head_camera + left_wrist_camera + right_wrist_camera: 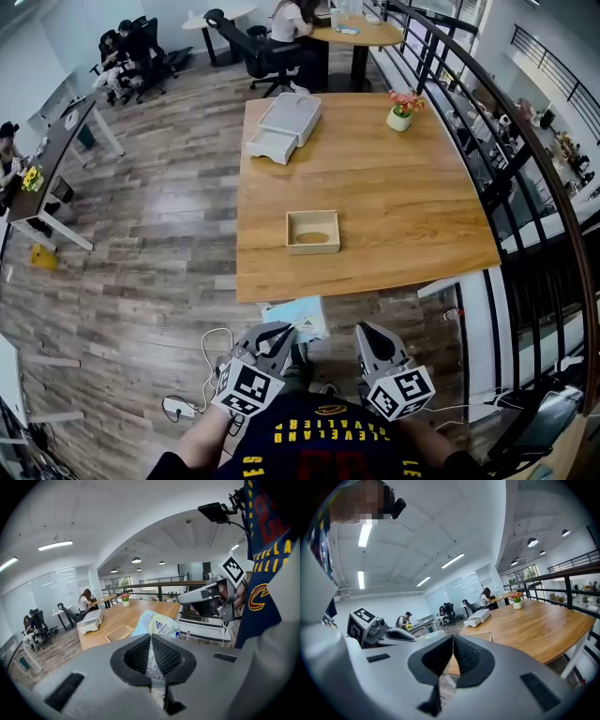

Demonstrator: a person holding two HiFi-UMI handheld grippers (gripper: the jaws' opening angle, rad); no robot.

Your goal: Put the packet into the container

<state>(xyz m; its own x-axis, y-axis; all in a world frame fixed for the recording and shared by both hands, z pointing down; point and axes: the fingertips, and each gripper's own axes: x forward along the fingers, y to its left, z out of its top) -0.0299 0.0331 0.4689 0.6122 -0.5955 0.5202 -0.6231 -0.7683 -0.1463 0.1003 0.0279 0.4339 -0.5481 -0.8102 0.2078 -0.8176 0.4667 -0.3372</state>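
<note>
between the pinching jaws of the left gripper [151, 639] sits a crinkled pale-blue printed packet [159, 625]; right gripper [453, 641] jaws together.

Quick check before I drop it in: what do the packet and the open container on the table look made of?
Packet: likely thin plastic film or coated paper, pale blue and white with print. It creases and puffs out rather than lying stiff. Container: looks like light wood with a matte finish, thin straight walls and an open top.
</note>
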